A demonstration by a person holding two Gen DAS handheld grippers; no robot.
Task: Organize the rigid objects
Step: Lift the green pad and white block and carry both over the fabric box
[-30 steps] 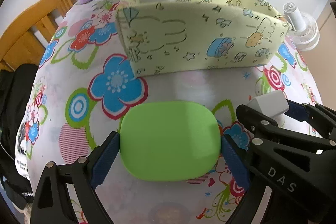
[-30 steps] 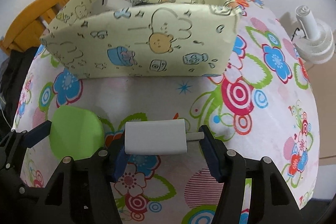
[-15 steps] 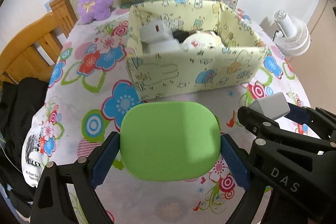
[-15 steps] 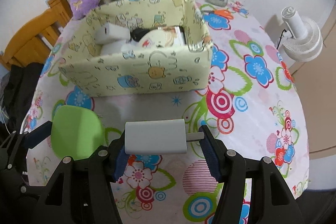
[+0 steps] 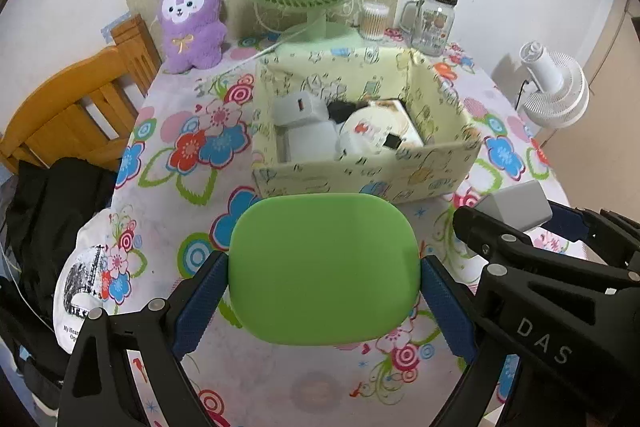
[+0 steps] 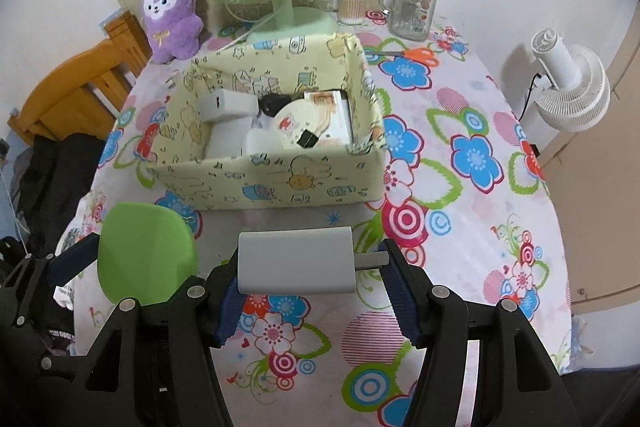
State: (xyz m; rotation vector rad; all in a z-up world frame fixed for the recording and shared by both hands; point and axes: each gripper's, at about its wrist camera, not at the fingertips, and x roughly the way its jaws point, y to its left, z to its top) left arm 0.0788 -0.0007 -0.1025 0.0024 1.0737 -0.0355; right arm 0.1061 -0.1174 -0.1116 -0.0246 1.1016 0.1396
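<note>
Carrying, left wrist view: left gripper is clamping the green case between both blue pads, wide grip; the yellow bin is sitting ahead of the jaws.
Doing it well: I judge it is best keeping the case level and clearing the bin's near wall before releasing.
Carrying, right wrist view: right gripper is squeezing the white charger endwise, prong against the right pad; the bin is lying beyond the jaws.
Counting: two grippers, one case, one held charger, one bin holding several items.
</note>
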